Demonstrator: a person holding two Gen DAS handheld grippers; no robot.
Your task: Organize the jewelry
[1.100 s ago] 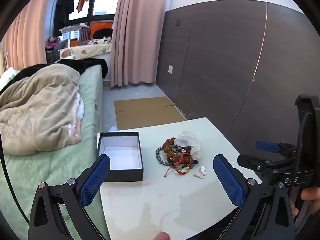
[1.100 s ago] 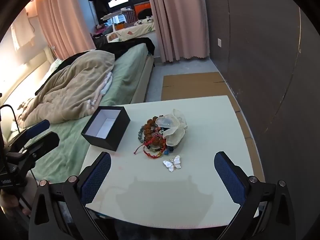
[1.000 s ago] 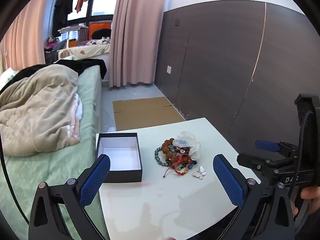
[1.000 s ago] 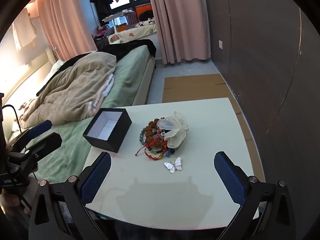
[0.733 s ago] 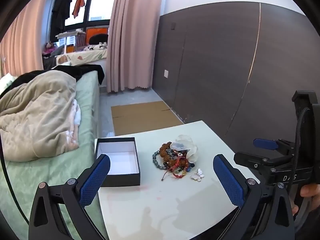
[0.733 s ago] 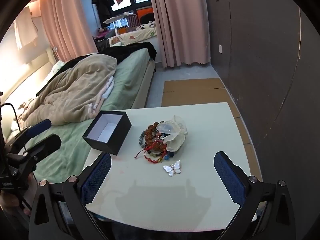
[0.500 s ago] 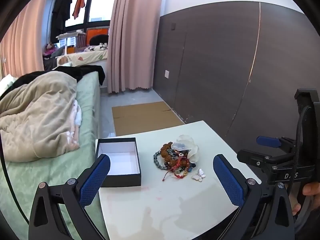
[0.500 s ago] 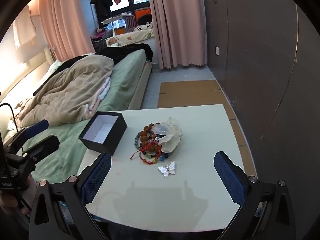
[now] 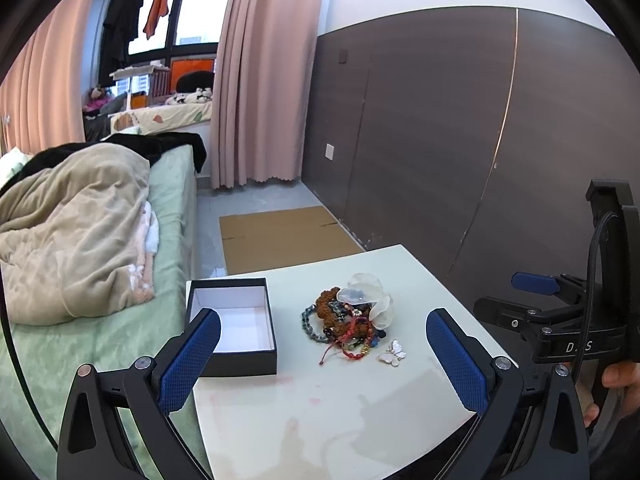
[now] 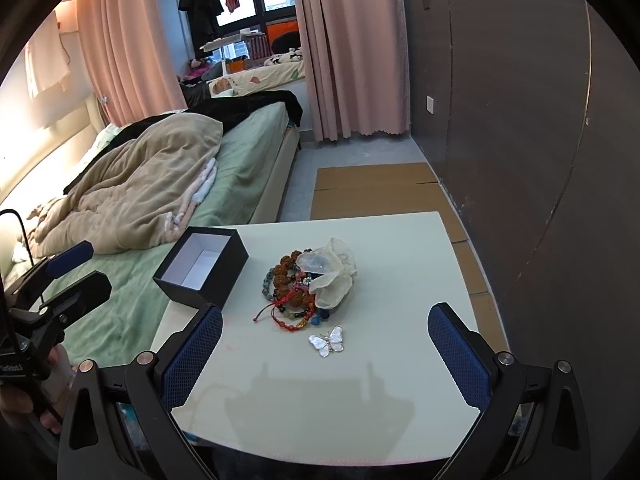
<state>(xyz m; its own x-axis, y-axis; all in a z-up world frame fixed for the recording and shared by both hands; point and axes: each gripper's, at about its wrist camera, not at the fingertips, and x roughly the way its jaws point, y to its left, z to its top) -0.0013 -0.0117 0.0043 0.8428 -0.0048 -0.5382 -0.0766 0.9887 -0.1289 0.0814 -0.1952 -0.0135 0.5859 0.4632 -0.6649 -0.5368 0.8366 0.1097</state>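
**A:** From the left wrist view, where did the jewelry lie for you?

**B:** Ahead of your left hand-held gripper [image 9: 323, 354] and a little to the right of its centre line. The tangle of bead bracelets [image 9: 340, 326] sat mid-counter with a translucent organza pouch [image 9: 366, 302] on its far right side. The butterfly brooch [image 9: 393, 353] lay apart from the heap, on its near right. Your open black box [image 9: 232, 320] stood to the left, its long axis running away from you and its near left corner hidden behind your left finger. Your jaws were spread wide and held nothing.

**A:** And room to work?

**B:** The bare counter [image 9: 320, 420] in front of the heap was open. The box sat close to the counter's left edge, with the bed just beyond it.

**A:** The right wrist view?

**B:** Your right hand-held gripper [image 10: 325, 354] was also released and empty. The butterfly brooch [image 10: 329, 341] lay almost dead centre between its fingers, wings spread crosswise, nearer than the bracelets [image 10: 290, 292] and pouch [image 10: 332, 276]. The box [image 10: 202, 266] lay up and to the left, turned at an angle.

**A:** So which hand?

**B:** I'd judge the right one was better lined up for the brooch. The carry then went leftward across the heap to the box, so you needed to lift clear of the beads.
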